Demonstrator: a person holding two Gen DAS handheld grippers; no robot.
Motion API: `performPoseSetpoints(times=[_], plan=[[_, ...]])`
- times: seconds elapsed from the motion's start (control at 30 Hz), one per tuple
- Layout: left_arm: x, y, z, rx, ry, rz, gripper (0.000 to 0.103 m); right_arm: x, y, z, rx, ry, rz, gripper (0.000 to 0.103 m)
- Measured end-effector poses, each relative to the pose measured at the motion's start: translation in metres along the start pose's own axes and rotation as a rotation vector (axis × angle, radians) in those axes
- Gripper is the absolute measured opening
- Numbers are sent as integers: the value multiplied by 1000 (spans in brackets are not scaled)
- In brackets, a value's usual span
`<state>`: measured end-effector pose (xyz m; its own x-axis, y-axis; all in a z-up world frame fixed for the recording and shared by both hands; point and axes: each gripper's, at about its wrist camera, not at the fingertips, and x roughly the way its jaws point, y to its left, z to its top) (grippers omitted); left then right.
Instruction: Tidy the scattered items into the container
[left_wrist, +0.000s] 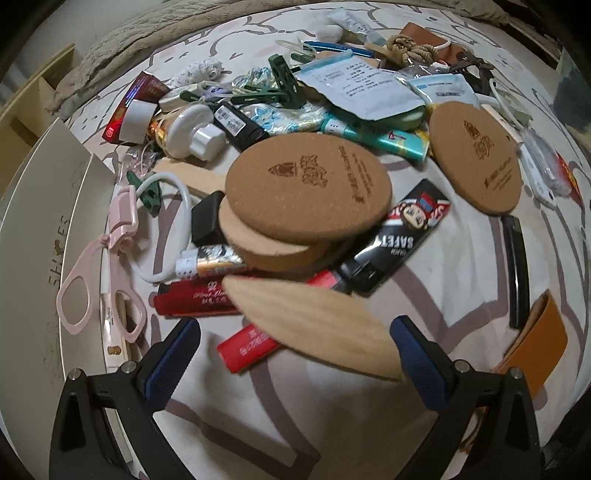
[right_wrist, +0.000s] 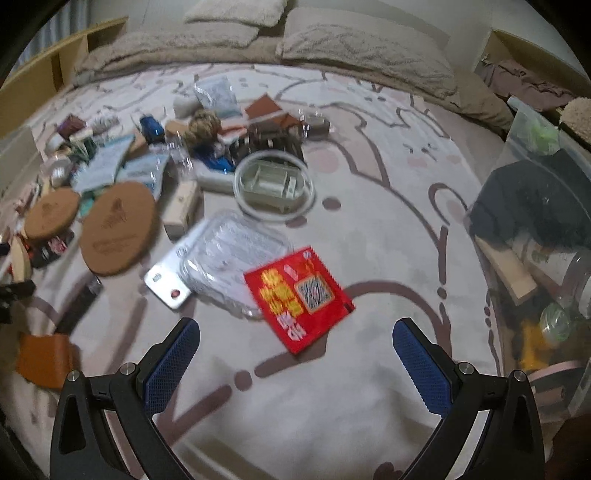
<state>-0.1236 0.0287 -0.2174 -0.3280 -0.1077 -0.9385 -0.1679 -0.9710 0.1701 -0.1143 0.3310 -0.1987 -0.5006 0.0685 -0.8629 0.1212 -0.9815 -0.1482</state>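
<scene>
Blue-padded fingers of the left gripper stand wide apart above the bedspread, and a blurred, leaf-shaped wooden piece lies across the gap, its tip against or just beside the right-hand pad; whether it truly touches cannot be told. Beyond it sit two stacked cork coasters, a third cork coaster off to the right, a red lighter, a black safety-branded packet and pink scissors that overlap a cream shoe-box lid at the left edge. Farther back the heap of wrappers, clips and cords is too tangled to sort out. The right gripper also has its fingers spread wide with nothing between them, hovering over bare bedspread near a red sachet that rests partly on a clear plastic blister pack. That view is smeared with motion blur. The clear container is at the right edge, cut off by the frame, with dark, indistinct things already inside.
</scene>
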Motion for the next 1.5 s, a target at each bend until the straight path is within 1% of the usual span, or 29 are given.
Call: performPoseSetpoints(times=[0.2, 0.43, 0.5, 0.67, 0.83, 0.93, 1.0, 1.1, 1.2, 1.37, 1.5], plan=[[0, 17, -13, -23, 14, -8, 103, 9, 13, -8, -60, 57, 13, 103], [1, 39, -28, -49, 21, -15, 103, 22, 24, -18, -91, 126, 44, 103], [1, 45, -31, -59, 23, -15, 103, 25, 24, -21, -74, 135, 51, 103], [2, 56, -34, -75, 25, -9, 103, 32, 12, -24, 30, 181, 100, 103], [3, 56, -35, -40, 10, 13, 103, 29, 16, -30, -7, 137, 85, 103], [5, 53, -36, -13, -1, 19, 103, 29, 16, -33, -11, 119, 91, 103], [7, 53, -37, -9, -4, 13, 103, 28, 17, -35, -35, 90, 91, 103], [11, 58, -37, -45, 11, -21, 103, 29, 20, -39, -67, 49, 82, 103], [14, 63, -37, -69, 17, -49, 103, 30, 21, -36, -66, 45, 79, 103], [15, 58, -37, -34, -16, -39, 103, 32, 21, -37, -48, 27, 72, 103], [14, 57, -36, -32, -20, -32, 103, 30, 22, -32, -60, 31, 56, 103]])
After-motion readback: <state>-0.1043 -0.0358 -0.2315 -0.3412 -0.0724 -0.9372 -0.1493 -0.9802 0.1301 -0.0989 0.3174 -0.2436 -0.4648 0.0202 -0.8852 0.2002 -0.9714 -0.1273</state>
